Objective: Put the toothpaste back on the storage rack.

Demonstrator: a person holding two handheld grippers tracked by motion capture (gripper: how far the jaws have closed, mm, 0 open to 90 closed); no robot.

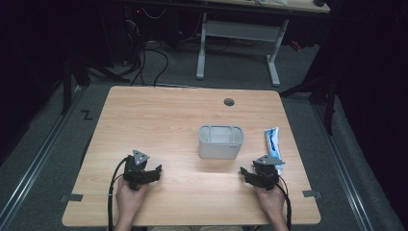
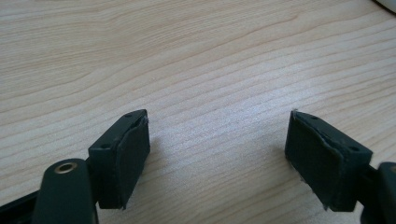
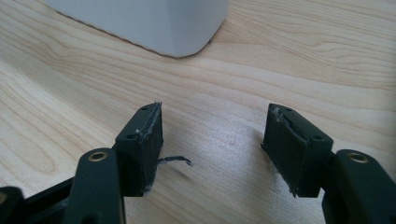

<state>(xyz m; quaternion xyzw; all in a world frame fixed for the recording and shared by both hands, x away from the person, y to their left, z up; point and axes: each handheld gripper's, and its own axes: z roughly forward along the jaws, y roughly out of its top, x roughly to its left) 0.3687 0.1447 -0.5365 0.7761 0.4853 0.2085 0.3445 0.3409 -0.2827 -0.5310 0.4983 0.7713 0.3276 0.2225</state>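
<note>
On the wooden table [image 1: 159, 120] a person rests both forearms at the near edge, a black two-jaw gripper in each hand. The left gripper [image 1: 155, 172] lies low on the near left part of the table, its jaws spread wide with nothing but bare wood grain between them, as the left gripper view [image 2: 217, 154] makes plain. The right gripper [image 1: 245, 173] sits on the near right part, its jaws likewise spread apart and empty; in the right gripper view [image 3: 212, 144] a short dark thread hangs from the inner face of one jaw. The nearest thing to the right gripper is a blue and white tube [image 1: 273, 142], which lies flat on the table near the right edge, its length running away from the person; its near end lies just beside the grey plate on top of that gripper, off to the outer side of the jaws rather than between them. A pale grey box [image 1: 220, 149] with rounded corners and an open top stands a little right of the table's middle, ahead of the right gripper and to its inner side, apart from it; one rounded corner of this box [image 3: 177, 28] shows beyond the jaws in the right gripper view. The tube lies just to the right of the box, not touching it
</note>
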